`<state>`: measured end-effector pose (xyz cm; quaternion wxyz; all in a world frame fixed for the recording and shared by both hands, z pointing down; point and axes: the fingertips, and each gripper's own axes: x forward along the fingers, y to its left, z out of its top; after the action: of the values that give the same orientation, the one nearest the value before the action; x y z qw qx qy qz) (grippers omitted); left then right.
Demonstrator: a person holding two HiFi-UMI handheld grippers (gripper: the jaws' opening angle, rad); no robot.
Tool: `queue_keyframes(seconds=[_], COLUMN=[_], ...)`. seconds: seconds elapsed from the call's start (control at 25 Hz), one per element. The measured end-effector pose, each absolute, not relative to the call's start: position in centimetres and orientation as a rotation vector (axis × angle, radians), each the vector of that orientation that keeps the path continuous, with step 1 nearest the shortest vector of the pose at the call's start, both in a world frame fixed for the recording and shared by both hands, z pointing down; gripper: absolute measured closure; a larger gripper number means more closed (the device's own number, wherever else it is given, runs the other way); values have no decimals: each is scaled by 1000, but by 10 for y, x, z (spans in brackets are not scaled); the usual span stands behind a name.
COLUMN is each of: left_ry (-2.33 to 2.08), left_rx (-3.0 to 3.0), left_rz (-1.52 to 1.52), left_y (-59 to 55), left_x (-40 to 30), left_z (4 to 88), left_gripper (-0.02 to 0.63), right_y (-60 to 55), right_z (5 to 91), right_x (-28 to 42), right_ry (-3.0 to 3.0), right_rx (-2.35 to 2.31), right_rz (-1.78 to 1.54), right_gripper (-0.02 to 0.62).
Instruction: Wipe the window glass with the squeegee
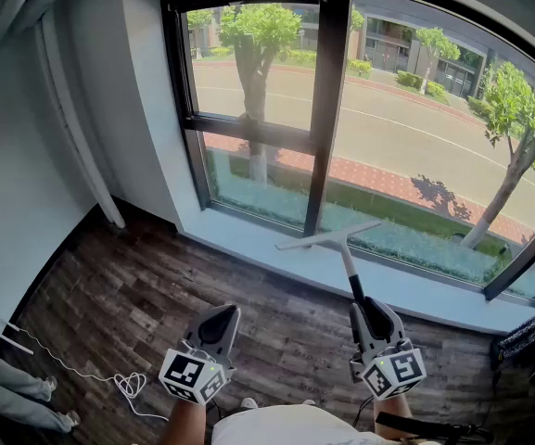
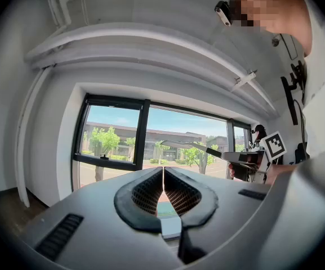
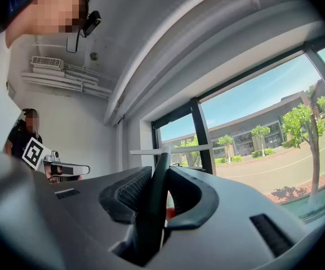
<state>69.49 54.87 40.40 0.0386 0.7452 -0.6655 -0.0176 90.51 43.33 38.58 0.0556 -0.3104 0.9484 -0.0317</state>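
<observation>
R gripper (image 1: 364, 311) low at centre-right in head view, jaws clamped on black handle of squeegee (image 1: 334, 238). Confirmed in R gripper view: handle (image 3: 154, 207) pinched between both pads, running up and fwd to pale blade (image 3: 170, 149).

Blade roughly level, slightly tilted, showing in head view against bottom edge of R pane and the sill (image 1: 248, 244). Looks held short of the window glass (image 1: 406, 128), not pressed on it; contact can't be confirmed from any view.

L gripper (image 1: 219, 318) low at centre-left, apart from squeegee. L gripper view: jaws closed together (image 2: 163, 184), pads meeting, nothing between them. Squeegee (image 2: 190, 145) visible there off to the R, out in front of the panes.

Window: two main panes split by dark vertical frame, L pane also crossed by a horizontal bar. Street, trees, bldg outside.

Progress, as judged:
- tool in hand, facing glass: done
- no wet streaks, foam or wiped bands discernible on either pane, so no sign of any pass completed
- left to do: bring blade up onto glass, press flat, pull strokes across both panes
- approx at the start, wiping proper not yet begun

Misc: wood-look floor (image 1: 137, 295), white cable (image 1: 109, 378) looped at lower L
</observation>
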Motion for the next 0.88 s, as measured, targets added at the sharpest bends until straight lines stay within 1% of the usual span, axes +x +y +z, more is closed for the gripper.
queue_keyframes(seconds=[0.88], left_ry=[-2061], left_rx=[2236], left_rz=[-45], left_y=[547], left_x=[706], left_z=[410], left_gripper=[584], right_y=[427], right_z=[386], right_x=[903], right_ry=[2902], right_rx=[-842], right_rz=[-154], right_gripper=[495])
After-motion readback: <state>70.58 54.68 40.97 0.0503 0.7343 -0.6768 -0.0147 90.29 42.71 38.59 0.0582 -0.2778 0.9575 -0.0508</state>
